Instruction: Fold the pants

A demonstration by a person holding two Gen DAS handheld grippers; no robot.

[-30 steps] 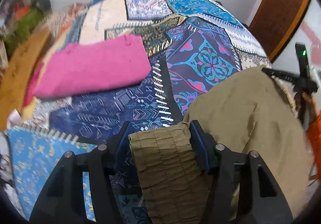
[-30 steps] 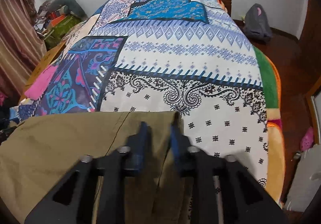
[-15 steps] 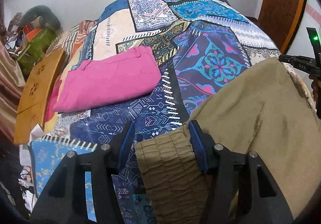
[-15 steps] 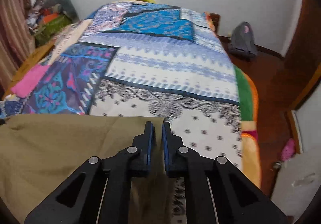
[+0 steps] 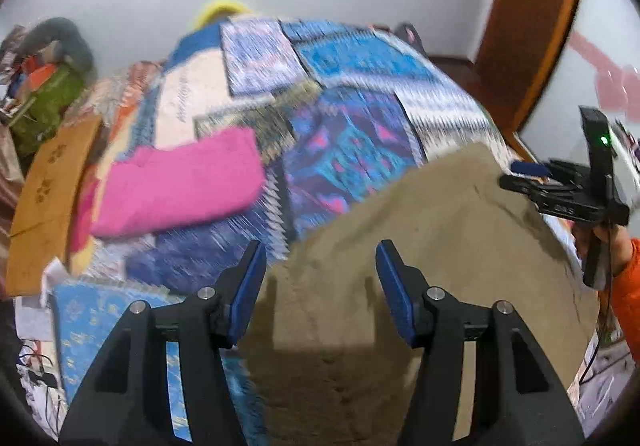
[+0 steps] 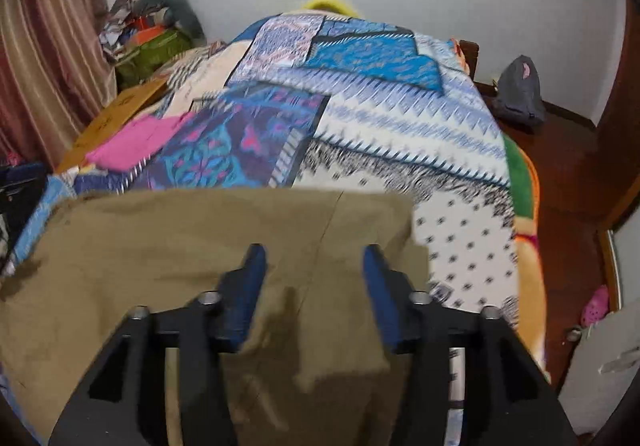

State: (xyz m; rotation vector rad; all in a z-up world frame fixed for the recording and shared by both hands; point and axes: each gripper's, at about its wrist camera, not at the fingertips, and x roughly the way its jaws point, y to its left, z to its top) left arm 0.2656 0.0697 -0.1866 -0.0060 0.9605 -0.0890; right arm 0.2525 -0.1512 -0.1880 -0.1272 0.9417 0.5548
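Observation:
Olive-tan pants [image 5: 432, 230] lie spread on the near part of a patchwork bedspread [image 5: 344, 134]. They also show in the right wrist view [image 6: 192, 246]. My left gripper [image 5: 320, 266] is open, its blue pads apart above the pants' left end, holding nothing. My right gripper [image 6: 314, 270] is open above the pants' right end, near a dark seam line. The right gripper also shows from the side at the right edge of the left wrist view [image 5: 560, 190], held by a hand in an orange sleeve.
A folded pink garment [image 5: 176, 198] lies on the bed's left side, also in the right wrist view [image 6: 136, 142]. A brown board [image 5: 48, 198] and clutter [image 6: 152, 38] stand left of the bed. A grey bag [image 6: 518, 90] sits on the wooden floor to the right.
Both grippers have opened and let go of the pants, which now lie on the bed. Both cameras have risen and pulled back; the views are motion-blurred.

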